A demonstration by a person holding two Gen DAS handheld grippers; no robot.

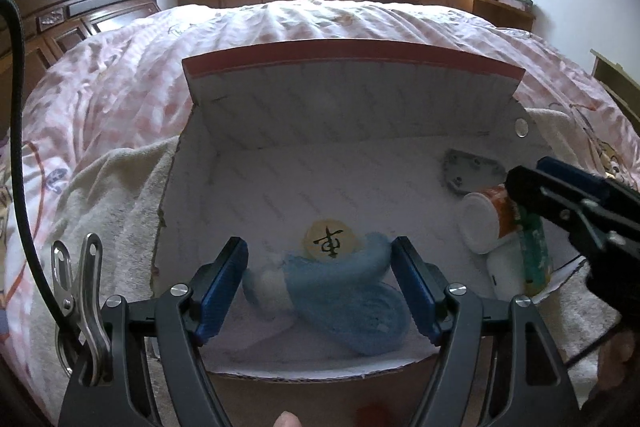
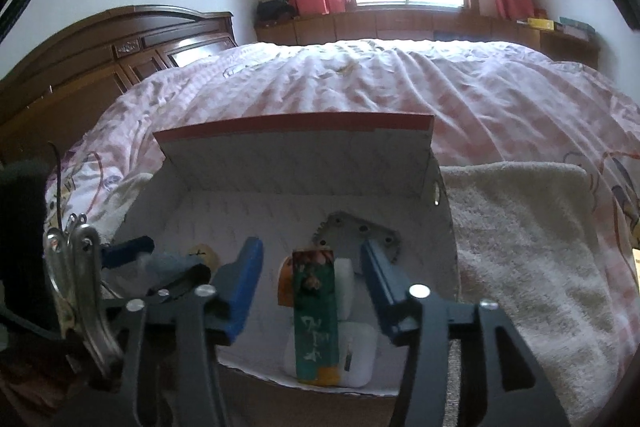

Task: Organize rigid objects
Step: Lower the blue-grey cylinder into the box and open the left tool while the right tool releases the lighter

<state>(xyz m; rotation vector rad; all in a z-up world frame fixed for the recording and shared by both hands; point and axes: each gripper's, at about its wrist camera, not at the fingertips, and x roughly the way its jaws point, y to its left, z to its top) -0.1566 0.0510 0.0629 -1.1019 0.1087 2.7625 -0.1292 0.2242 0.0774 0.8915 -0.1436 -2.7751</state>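
Left gripper (image 1: pixel 320 285), fingers apart, straddles one folded blue cloth (image 1: pixel 352 303) without touching. Right gripper (image 2: pixel 312 291), fingers apart, flanks one tall green rectangular box (image 2: pixel 316 315). Behind: one round chess piece (image 1: pixel 326 239), one orange-labelled white-capped jar (image 1: pixel 486 221), one grey metal plate (image 1: pixel 470 173), all inside one open white cardboard box (image 1: pixel 352 99).

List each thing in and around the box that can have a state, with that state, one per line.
cardboard box: open, lid flap upright.
left hand-held gripper: open, either side of the blue cloth, not pressing.
right hand-held gripper: open, around the green box, pads clear.
green box: lying on the white case.
orange bottle: on its side, capped.
blue cloth: crumpled.
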